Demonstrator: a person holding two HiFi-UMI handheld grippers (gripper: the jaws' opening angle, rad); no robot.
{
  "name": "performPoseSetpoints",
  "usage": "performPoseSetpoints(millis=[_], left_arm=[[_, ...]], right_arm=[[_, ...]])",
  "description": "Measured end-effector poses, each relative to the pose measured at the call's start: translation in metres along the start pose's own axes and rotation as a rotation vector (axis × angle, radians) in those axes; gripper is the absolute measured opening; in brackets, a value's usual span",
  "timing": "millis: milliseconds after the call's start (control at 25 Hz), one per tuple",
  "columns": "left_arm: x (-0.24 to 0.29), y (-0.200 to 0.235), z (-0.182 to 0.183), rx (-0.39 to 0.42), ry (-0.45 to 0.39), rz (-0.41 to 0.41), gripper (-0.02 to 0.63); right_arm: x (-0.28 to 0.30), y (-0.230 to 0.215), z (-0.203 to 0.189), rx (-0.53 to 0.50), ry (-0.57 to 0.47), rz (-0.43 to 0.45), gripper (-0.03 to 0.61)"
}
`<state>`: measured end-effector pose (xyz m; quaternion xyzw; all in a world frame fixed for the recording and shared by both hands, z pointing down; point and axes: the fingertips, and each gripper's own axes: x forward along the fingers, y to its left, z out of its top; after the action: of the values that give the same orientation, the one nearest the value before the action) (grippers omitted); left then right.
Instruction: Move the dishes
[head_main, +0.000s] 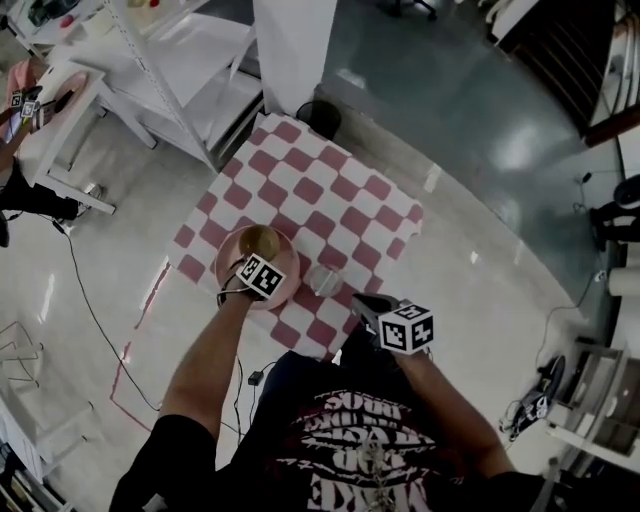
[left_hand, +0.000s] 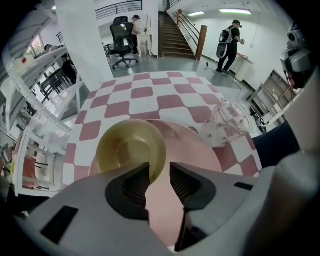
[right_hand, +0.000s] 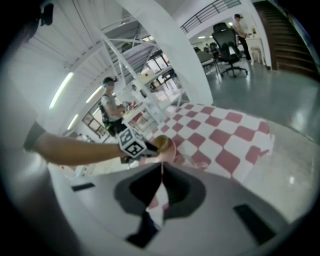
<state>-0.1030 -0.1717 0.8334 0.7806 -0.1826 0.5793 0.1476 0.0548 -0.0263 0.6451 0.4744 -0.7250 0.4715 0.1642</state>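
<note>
The jaws of the left gripper (left_hand: 160, 172) stand apart with a narrow gap between them, and nothing is pressed between their ribbed pads. The gripper points steeply down over the near part of a pink plate (left_hand: 202, 150); through the gap only the plate's bare surface shows. A yellow-gold bowl (left_hand: 131, 149) sits on the plate's far left part, its near rim just beside the left-hand jaw. Whether that jaw touches the rim I cannot tell.

The jaws of the right gripper (right_hand: 161, 172) are clenched together on nothing. In the head view it hangs near the table's near edge, to the right of the plate and apart from it.

The plate lies on the near left part of a red-and-white checked tablecloth (head_main: 330, 200). A clear glass cup (left_hand: 227, 122) stands on the cloth just beside the plate's right edge, between the plate and the right gripper.

A white pillar (head_main: 295, 45) rises beyond the far side of the table. In the left gripper view, an office chair (left_hand: 122, 42) and a staircase (left_hand: 175, 42) stand farther back in the room.
</note>
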Motion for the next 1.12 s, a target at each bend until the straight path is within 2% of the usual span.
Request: performPoseSetpoints(millis=[160, 320, 520, 760, 920, 1120], left_arm=[[0.005, 0.004, -0.001, -0.007, 0.043, 0.023, 0.058], [-0.006, 0.010, 0.005, -0.059, 0.029, 0.061, 0.043], [-0.038, 0.014, 0.007, -0.179, 0.000, 0.084, 0.032], [-0.067, -0.006, 0.001, -0.319, 0.014, 0.130, 0.032], [-0.069, -0.027, 0.025, -0.345, 0.001, 0.144, 0.032], [-0.054, -0.049, 0.089, -0.343, -0.042, 0.118, 0.032]], right_arm=[[-0.008, -0.007, 0.005, 0.031, 0.001, 0.011, 0.035], [-0.008, -0.010, 0.020, 0.024, 0.014, 0.049, 0.035], [0.013, -0.012, 0.044, 0.004, 0.051, 0.148, 0.035], [0.058, -0.037, 0.079, -0.096, 0.135, 0.232, 0.035], [0.070, -0.046, 0.097, -0.149, 0.175, 0.280, 0.035], [0.064, -0.067, 0.114, -0.210, 0.206, 0.288, 0.035]])
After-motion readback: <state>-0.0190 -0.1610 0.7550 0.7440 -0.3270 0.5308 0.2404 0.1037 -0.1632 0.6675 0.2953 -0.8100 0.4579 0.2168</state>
